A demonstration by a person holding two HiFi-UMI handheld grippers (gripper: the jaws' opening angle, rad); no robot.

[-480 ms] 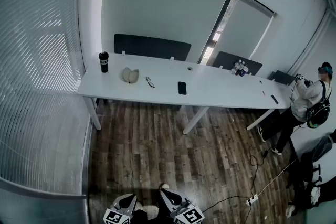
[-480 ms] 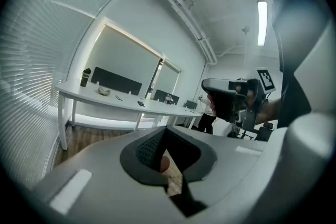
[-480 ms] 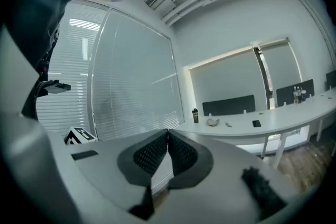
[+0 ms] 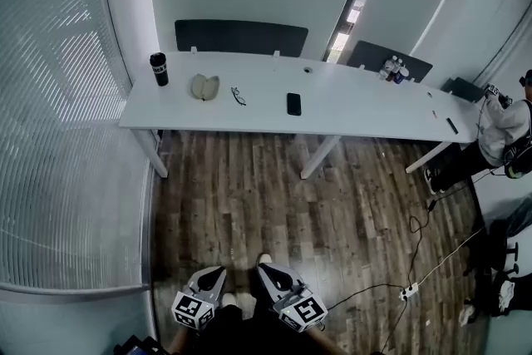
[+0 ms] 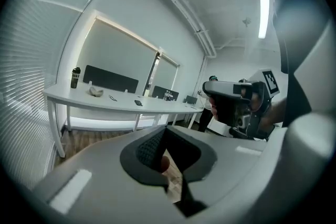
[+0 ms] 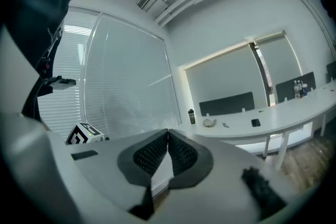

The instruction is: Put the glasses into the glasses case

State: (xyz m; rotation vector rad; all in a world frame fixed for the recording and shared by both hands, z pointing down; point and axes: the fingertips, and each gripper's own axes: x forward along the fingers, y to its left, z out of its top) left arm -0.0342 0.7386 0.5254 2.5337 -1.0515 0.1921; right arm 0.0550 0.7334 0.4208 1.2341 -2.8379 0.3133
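A long white table (image 4: 349,116) stands across the room. On its left part lies an open pale glasses case (image 4: 204,86), and the dark-framed glasses (image 4: 238,96) lie just right of it. The same case (image 6: 210,123) and glasses (image 6: 225,125) show small in the right gripper view, and the case (image 5: 95,91) in the left gripper view. My left gripper (image 4: 218,272) and right gripper (image 4: 264,269) hang low over the wooden floor, far from the table. Both are shut and hold nothing.
A black bottle (image 4: 158,69) stands at the table's left end and a black phone (image 4: 293,103) lies mid-table. Several bottles (image 4: 392,68) stand further right. A person (image 4: 505,137) stands at the table's right end. A power strip (image 4: 408,292) and cables lie on the floor.
The head view has tilted down: the table sits higher in the picture, and both grippers show further up from the bottom edge.
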